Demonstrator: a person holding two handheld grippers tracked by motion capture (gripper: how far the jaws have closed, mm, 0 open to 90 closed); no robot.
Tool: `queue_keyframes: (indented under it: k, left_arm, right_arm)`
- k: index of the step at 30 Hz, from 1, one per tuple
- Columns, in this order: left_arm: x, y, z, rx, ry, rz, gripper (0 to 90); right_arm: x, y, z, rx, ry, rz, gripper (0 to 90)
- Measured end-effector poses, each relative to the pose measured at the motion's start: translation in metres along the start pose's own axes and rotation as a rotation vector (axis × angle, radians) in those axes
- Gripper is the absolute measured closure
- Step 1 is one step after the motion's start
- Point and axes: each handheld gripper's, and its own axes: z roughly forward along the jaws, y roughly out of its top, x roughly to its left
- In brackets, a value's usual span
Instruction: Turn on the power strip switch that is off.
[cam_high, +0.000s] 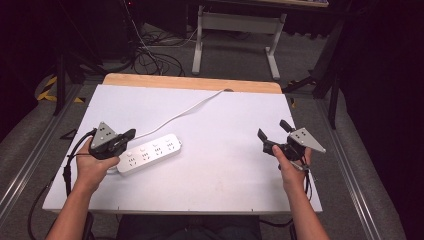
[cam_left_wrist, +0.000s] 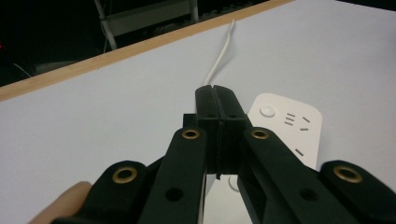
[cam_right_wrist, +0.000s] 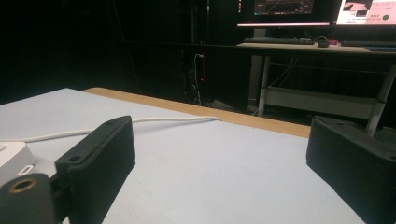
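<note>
A white power strip (cam_high: 150, 152) with several sockets lies on the left half of the white tabletop (cam_high: 225, 175). Its white cable (cam_high: 195, 106) runs back to the far wooden edge. My left gripper (cam_high: 131, 134) is shut with nothing in it and hovers just over the strip's left end. In the left gripper view its jaws (cam_left_wrist: 215, 91) are pressed together above the power strip (cam_left_wrist: 289, 126) and cable (cam_left_wrist: 219, 60). My right gripper (cam_high: 273, 129) stands open at the right of the table, holding nothing. Its jaws (cam_right_wrist: 222, 140) are wide apart, and the cable (cam_right_wrist: 140, 122) lies beyond them.
A wooden strip (cam_high: 190, 82) borders the table's far edge. Behind it stand a white desk frame (cam_high: 235, 30) and tangled floor cables (cam_high: 150, 57). Lit monitors (cam_right_wrist: 364, 11) sit on a desk in the dark background. Metal rails run along both sides of the table.
</note>
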Motion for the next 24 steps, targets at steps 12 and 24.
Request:
queue_keyframes:
  k: [12,24]
  left_arm:
    - [-0.002,0.004,0.011,0.051,-0.038,0.001,90.0]
    - [-0.005,0.005,0.016,0.091,-0.069,0.005,90.0]
  right_arm:
    - [-0.001,0.0,-0.001,-0.003,-0.003,0.003,8.6]
    - [0.0,0.0,0.0,0.0,-0.004,0.002,8.7]
